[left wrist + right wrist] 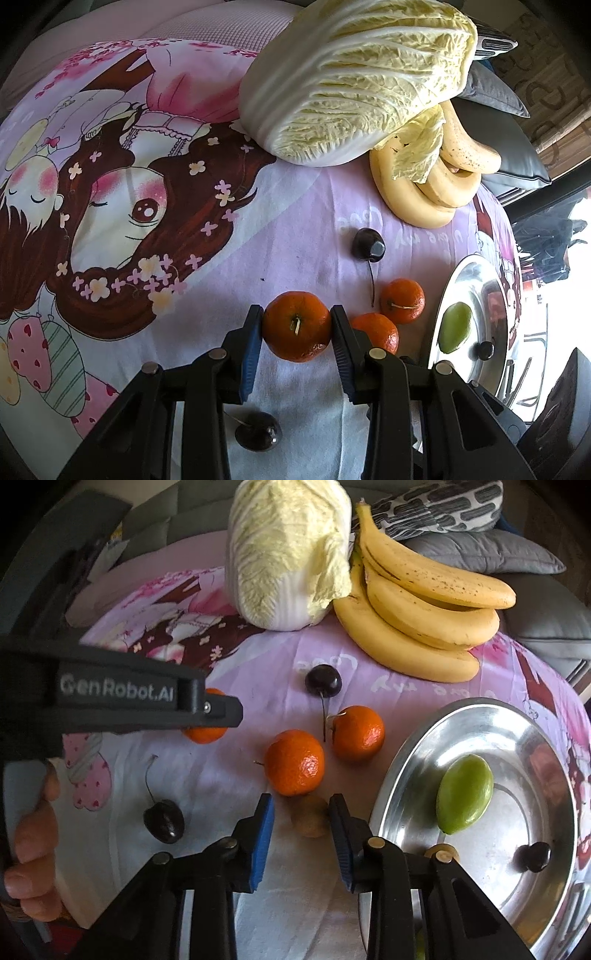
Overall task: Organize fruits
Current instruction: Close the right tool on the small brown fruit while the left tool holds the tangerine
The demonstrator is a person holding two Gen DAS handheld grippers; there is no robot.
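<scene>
left tongs (296,325) clamped, right tongs (301,819) parted

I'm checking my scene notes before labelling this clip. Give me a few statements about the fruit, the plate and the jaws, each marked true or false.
1. The left gripper has its jaws around a mandarin. True.
2. The metal plate holds a green fruit and a cherry. True.
3. The bananas lie on the plate. False: they lie on the cloth beside the cabbage.
4. The right gripper grips a mandarin. False: its jaws stand apart around a small brownish fruit, touching neither side.
5. Two mandarins lie loose on the cloth. True.
</scene>
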